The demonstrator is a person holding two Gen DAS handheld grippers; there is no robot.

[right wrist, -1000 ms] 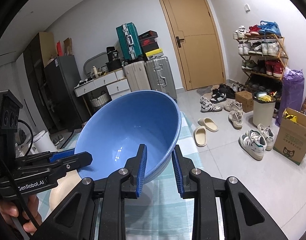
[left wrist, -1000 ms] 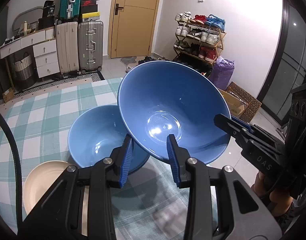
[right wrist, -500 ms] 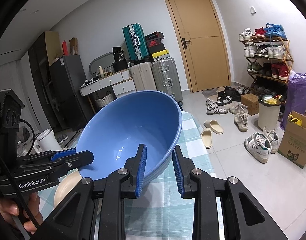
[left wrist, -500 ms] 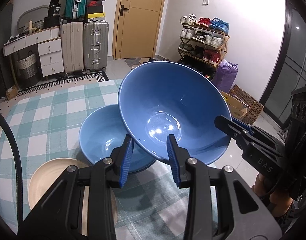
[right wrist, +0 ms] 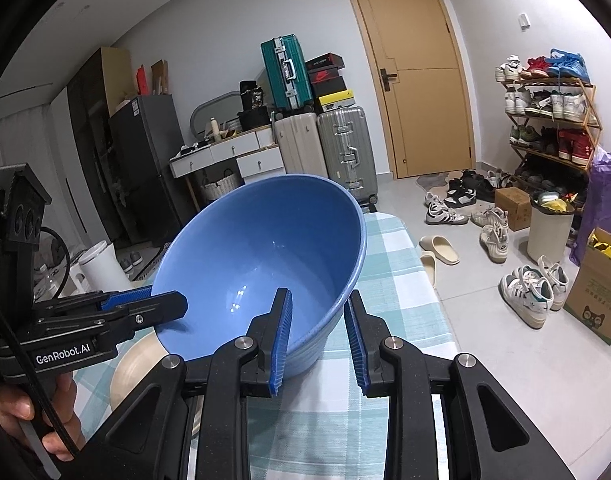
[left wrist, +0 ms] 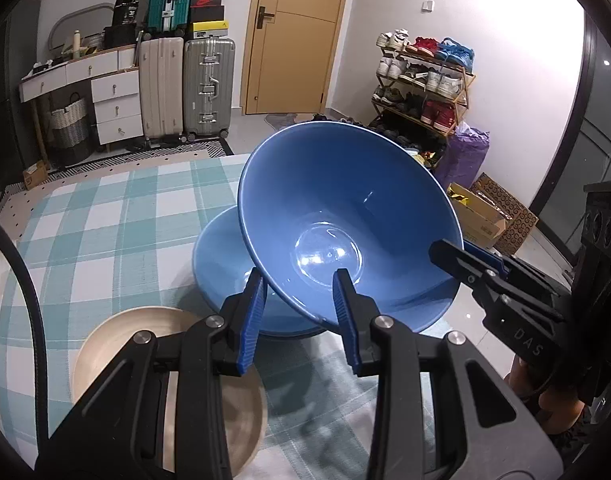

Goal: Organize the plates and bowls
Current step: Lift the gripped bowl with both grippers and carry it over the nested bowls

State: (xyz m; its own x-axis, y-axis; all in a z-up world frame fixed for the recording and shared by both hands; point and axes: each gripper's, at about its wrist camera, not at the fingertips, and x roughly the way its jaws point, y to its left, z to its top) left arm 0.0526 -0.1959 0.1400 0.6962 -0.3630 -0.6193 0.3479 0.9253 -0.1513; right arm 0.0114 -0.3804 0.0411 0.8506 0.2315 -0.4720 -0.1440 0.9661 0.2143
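Note:
A deep blue bowl [left wrist: 345, 216] hangs tilted in the air above the checked tablecloth [left wrist: 105, 220]. My left gripper [left wrist: 299, 316] is shut on its near rim, one finger inside and one outside. My right gripper [right wrist: 317, 336] is shut on the opposite rim of the same bowl [right wrist: 257, 256]. Each gripper also shows in the other's view, the right gripper [left wrist: 457, 256] at the right and the left gripper [right wrist: 165, 306] at the left. Under the held bowl a paler blue bowl [left wrist: 217, 256] rests on the table, partly covered. A cream plate [left wrist: 145, 344] lies close in front of it.
The table's right edge [right wrist: 417, 280] drops to a tiled floor strewn with shoes [right wrist: 533, 292] and slippers. Suitcases [left wrist: 185, 84], a drawer unit and a shoe rack [left wrist: 421, 84] line the far walls. A person's hand [right wrist: 21, 408] grips the left tool.
Both grippers have carried the blue bowl sideways across the table. The paler bowl now sits more directly under it, and more of the cream plate shows.

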